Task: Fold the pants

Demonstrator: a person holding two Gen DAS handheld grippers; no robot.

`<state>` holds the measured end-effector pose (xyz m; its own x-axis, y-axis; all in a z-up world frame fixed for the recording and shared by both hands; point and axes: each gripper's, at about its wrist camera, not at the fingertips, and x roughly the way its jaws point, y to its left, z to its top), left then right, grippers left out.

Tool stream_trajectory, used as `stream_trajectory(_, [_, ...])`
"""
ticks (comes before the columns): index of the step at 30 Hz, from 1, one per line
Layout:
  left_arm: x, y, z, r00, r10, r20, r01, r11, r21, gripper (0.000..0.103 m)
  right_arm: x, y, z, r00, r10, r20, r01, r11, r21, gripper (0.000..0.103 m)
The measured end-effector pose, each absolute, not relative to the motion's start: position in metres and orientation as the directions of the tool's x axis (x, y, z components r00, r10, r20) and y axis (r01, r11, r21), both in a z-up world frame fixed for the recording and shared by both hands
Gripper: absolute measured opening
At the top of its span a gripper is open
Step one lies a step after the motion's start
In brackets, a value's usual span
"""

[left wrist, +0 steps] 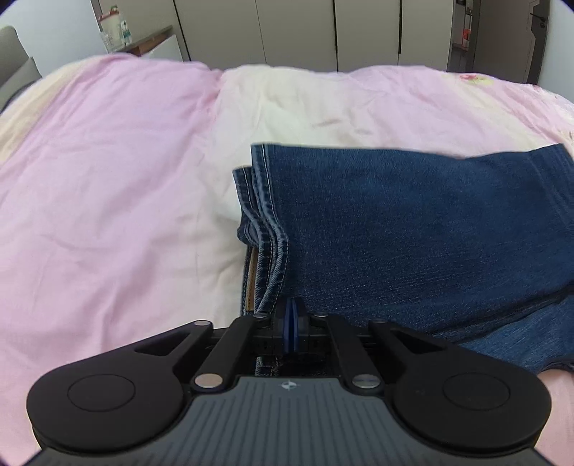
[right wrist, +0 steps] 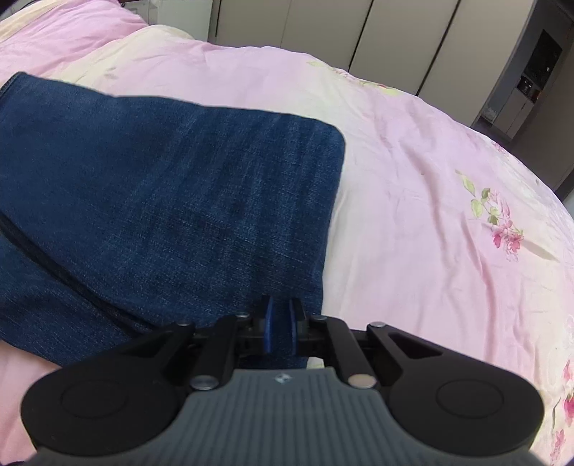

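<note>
Dark blue denim pants (left wrist: 412, 233) lie folded into a thick stack on the bed, their stitched hems (left wrist: 262, 200) piled at the stack's left edge. My left gripper (left wrist: 291, 322) sits at the near left corner of the stack. Its blue pads are pressed together on the denim edge just right of the hems. In the right wrist view the same pants (right wrist: 161, 197) fill the left half, with the rounded fold at their right end. At the near right corner my right gripper (right wrist: 282, 326) is shut, with denim showing between its pads.
A pink and cream quilt (left wrist: 107, 179) with a flower print (right wrist: 502, 229) covers the bed around the pants. Pale wardrobe doors (left wrist: 297, 32) stand behind the bed. A side table with bottles (left wrist: 118, 28) is at the back left, and a dark shelf unit (right wrist: 531, 82) at the back right.
</note>
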<state>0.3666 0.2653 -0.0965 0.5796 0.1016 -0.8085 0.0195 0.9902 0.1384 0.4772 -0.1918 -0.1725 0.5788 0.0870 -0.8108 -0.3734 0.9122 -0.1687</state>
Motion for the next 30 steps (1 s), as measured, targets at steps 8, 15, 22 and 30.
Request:
stream_trajectory(8, [0.402,0.255,-0.057,0.689,0.070,-0.721,-0.016,0.997,0.082,0.012,0.526,-0.185,-0.128,0.633,0.137,-0.762,-0.335,0.936,-0.110,0.003])
stream_trajectory(15, [0.447,0.263,-0.093,0.668,0.112,-0.735,-0.085,0.994,0.075,0.009,0.595,-0.175,-0.140,0.643,0.141,-0.753,-0.243,0.970,-0.026,0.003])
stream_trajectory(22, [0.459,0.281,-0.133,0.609,0.124,-0.783,-0.126,0.990,0.059,0.008,0.627,-0.174,-0.189,0.580,0.117,-0.806,-0.212,0.977,-0.011,0.000])
stream_trajectory(30, [0.432,0.284,-0.101,0.603,0.092,-0.792,-0.124,0.992,0.021,0.025,0.628,-0.168,-0.183,0.573,0.106,-0.813,-0.188,0.982,-0.004,0.011])
